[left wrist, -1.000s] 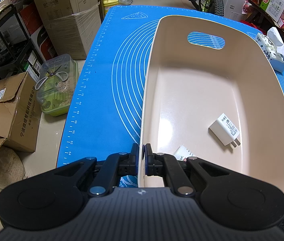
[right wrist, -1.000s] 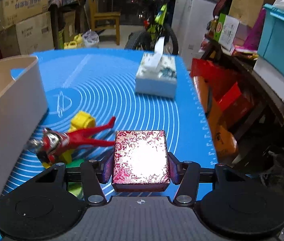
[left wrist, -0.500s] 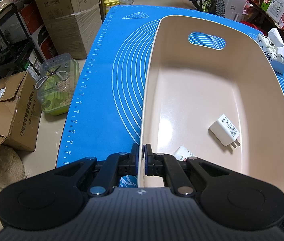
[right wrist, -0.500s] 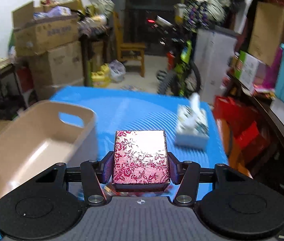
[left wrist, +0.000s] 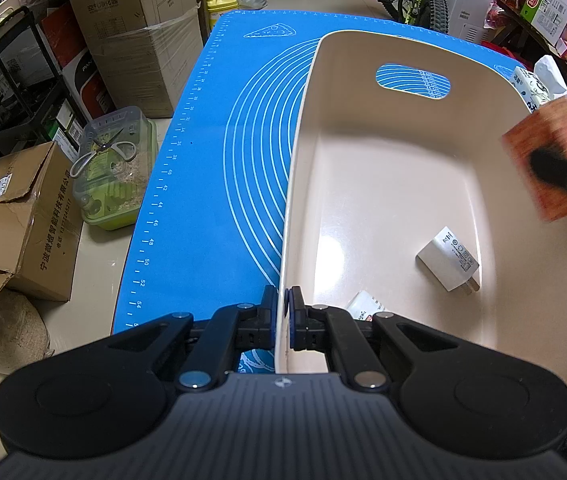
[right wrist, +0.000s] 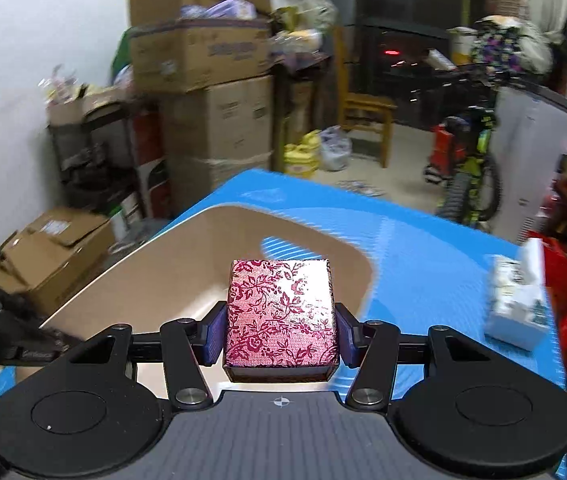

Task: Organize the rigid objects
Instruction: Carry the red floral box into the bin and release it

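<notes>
A beige plastic bin point(left wrist: 403, 168) stands on the blue mat point(left wrist: 223, 160). My left gripper point(left wrist: 282, 320) is shut on the bin's near left rim. Inside lie a white charger plug point(left wrist: 448, 258) and a small white packet point(left wrist: 363, 306). My right gripper point(right wrist: 281, 330) is shut on a red floral box point(right wrist: 281, 316) and holds it above the bin's point(right wrist: 187, 264) right side. The box shows blurred in the left wrist view point(left wrist: 547, 160), over the bin's right rim.
A tissue box point(right wrist: 517, 300) stands on the mat to the right of the bin; it also shows in the left wrist view point(left wrist: 535, 84). Cardboard boxes point(left wrist: 15, 216) and a clear tub with scissors point(left wrist: 113, 164) sit on the floor to the left.
My right gripper has lifted the floral box off the mat and swung it left, over the bin. The left gripper has stayed clamped on the rim.
</notes>
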Demonstrator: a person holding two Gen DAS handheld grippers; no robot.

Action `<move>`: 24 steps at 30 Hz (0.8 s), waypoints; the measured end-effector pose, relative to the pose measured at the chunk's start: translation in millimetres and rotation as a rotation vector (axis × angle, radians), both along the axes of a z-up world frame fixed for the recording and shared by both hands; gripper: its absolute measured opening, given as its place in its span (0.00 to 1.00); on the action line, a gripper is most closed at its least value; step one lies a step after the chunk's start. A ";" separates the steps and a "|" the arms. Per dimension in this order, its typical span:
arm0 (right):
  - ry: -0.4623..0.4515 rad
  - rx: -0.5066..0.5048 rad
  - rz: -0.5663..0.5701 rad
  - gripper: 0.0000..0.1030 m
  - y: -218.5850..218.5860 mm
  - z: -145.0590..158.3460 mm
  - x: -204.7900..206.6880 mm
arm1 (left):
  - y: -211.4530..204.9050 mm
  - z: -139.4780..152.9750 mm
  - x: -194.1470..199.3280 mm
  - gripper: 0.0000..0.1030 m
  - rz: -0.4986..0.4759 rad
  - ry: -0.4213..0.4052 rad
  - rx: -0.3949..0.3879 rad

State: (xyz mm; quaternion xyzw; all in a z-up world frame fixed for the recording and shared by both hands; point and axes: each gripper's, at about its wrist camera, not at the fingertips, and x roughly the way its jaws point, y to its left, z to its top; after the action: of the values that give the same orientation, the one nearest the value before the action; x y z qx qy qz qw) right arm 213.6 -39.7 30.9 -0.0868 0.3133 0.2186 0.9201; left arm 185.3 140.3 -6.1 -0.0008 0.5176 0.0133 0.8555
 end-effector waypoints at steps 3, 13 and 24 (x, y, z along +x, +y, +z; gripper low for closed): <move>0.037 -0.036 0.040 0.57 21.1 -13.8 -2.0 | -0.5 0.1 0.3 0.07 0.000 0.000 -0.001; 0.191 -0.124 0.090 0.57 55.7 -53.4 3.0 | -0.9 -0.4 1.3 0.07 0.000 0.000 0.001; 0.188 -0.074 0.088 0.72 46.4 -43.5 -0.5 | -2.9 -1.2 2.9 0.07 0.001 0.002 0.008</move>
State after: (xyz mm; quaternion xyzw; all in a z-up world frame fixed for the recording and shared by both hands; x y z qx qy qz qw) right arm 213.0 6.7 -12.6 -0.1134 0.4019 0.2545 0.8723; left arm 188.1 137.4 -7.3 0.0026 0.5185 0.0159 0.8549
